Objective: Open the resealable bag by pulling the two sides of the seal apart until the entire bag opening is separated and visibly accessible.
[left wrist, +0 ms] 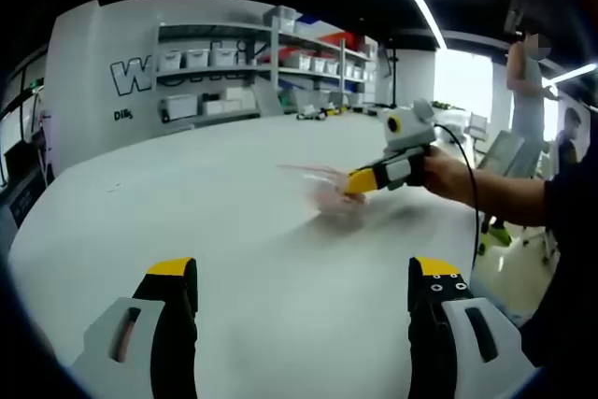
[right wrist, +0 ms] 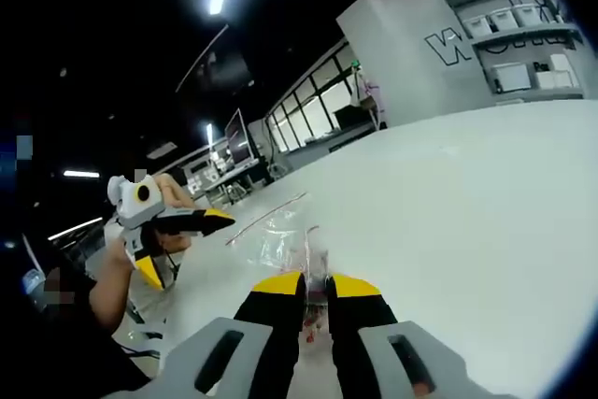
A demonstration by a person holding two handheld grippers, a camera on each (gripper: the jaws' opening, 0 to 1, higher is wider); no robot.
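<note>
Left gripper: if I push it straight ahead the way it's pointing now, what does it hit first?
Probably nothing soon. The left gripper is open over the bare white table; the bag, held by the right gripper, sits slightly right of its line. Depth unclear.

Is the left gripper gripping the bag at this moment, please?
No: in the left gripper view the left gripper stands wide open over the bare table, while the bag hangs from the right gripper.

Bag [right wrist: 280, 240] is clear, with red bits inside at the bottom. Both grippers, left gripper [left wrist: 304, 273] and right gripper [right wrist: 316, 283]: grey bodies, black jaws, yellow tips. Table [left wrist: 234, 193] is plain white.
</note>
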